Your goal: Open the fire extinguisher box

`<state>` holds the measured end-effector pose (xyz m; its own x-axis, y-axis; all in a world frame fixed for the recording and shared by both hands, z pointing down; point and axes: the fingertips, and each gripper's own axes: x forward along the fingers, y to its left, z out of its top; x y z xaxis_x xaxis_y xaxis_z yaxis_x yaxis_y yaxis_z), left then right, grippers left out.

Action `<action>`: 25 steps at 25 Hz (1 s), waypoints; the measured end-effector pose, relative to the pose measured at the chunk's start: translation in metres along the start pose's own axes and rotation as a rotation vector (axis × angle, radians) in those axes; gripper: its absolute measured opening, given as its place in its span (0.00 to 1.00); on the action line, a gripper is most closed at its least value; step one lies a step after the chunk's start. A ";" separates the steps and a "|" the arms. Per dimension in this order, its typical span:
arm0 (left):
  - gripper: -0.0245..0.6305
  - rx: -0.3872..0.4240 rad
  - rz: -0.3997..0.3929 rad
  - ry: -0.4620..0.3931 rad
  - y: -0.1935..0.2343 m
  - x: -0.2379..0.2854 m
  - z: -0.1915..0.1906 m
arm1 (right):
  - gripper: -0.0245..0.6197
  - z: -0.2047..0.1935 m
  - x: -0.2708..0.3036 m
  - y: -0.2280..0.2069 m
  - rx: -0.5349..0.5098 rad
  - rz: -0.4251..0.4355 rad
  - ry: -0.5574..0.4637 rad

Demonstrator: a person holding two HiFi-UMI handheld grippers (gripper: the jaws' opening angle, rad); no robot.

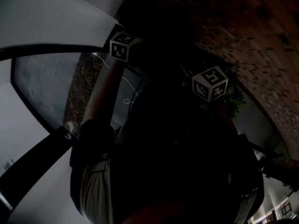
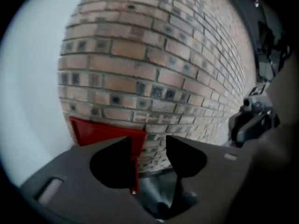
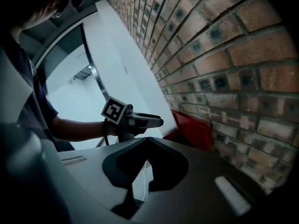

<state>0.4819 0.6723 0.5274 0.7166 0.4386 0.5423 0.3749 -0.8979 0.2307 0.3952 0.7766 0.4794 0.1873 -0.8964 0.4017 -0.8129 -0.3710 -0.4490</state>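
Squarely set your wide left claw [image 2: 148, 148] on the fire extinguisher box [image 2: 100, 133] edge. Your right claw [image 3: 146, 141] is closed, empty.

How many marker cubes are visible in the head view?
2. One marker cube sits upper left of centre; the other marker cube is right of centre, slightly lower. Dark areas might hide more.

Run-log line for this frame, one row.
phase: pre-grasp | left claw: open, facing red box edge | right claw: shut, empty | box: on brick wall
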 end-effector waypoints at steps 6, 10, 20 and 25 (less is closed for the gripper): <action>0.40 -0.355 0.218 -0.245 0.014 -0.117 -0.037 | 0.04 -0.020 0.032 0.078 -0.177 0.370 0.143; 0.33 -0.502 0.346 -0.367 0.023 -0.177 -0.074 | 0.04 -0.034 0.055 0.120 -0.310 0.508 0.238; 0.04 -0.396 0.513 -0.276 0.033 -0.297 -0.162 | 0.04 -0.071 0.148 0.236 -0.463 0.621 0.413; 0.04 -0.453 0.644 -0.326 0.067 -0.368 -0.203 | 0.04 -0.086 0.186 0.297 -0.558 0.716 0.463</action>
<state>0.1237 0.4431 0.5074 0.8689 -0.2366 0.4348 -0.3860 -0.8737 0.2961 0.1410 0.5201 0.4894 -0.5797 -0.6377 0.5071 -0.8136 0.4876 -0.3168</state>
